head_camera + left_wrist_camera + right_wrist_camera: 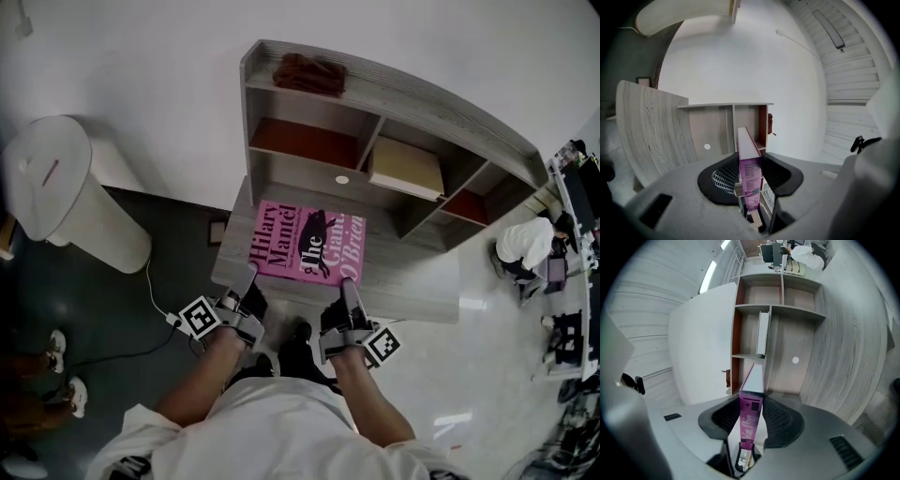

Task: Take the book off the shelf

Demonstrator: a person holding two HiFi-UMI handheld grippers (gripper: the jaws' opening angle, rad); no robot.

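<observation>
The left tongs (247, 279) and right tongs (348, 286) each clamp the near edge of the pink book (309, 242), spaced apart to keep it level. It lies flat over the worktop (422, 286), already out of the shelf (422, 98), likely ready for setting down.

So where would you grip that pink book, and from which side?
By its near edge, coming from the person's side with one jaw above the cover and one below. The pink book is thin, broad and level, so only its thickness fits the jaws. The left gripper and right gripper each pinch near a corner, which should stop it tipping.
</observation>
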